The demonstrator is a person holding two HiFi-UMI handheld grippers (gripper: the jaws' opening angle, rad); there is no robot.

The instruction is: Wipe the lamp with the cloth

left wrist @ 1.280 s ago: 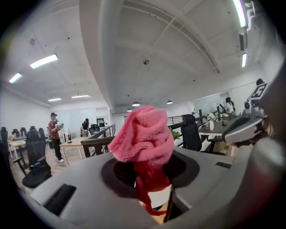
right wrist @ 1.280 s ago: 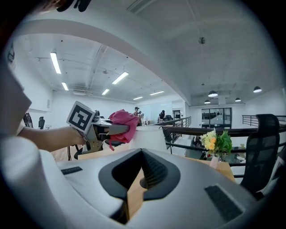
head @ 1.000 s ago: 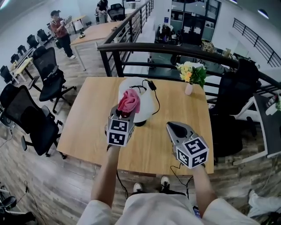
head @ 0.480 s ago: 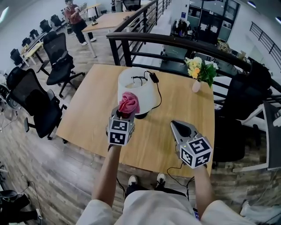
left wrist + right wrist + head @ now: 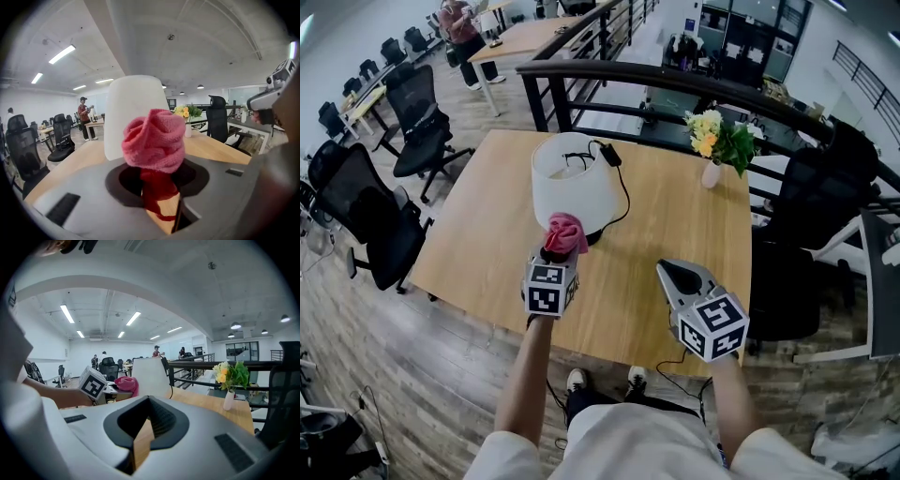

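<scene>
Hovering over the near right part of the bench [image 5: 675, 220], the right gripper [image 5: 668, 269] has its jaws pressed together with nothing between them, and bare wood lies all around it out to the near edge and the right edge. Left of it and slightly farther in, the left gripper [image 5: 554, 253] has its jaws clamped on a bunched pink cloth [image 5: 566, 232], which sits at the near side of the lamp [image 5: 572, 183], low on the white shade by the dark base; whether it presses on the shade cannot be told. That lamp stands upright left of the bench's middle, with open wood between it and the left edge. A black cable [image 5: 624, 199] curves round the lamp's right side to a plug near the far edge. At the far right corner stands a small vase of flowers [image 5: 712, 150], well apart from the lamp. Black office chairs [image 5: 370, 220] stand off the left edge, and a dark railing [image 5: 675, 82] runs beyond the far edge.
</scene>
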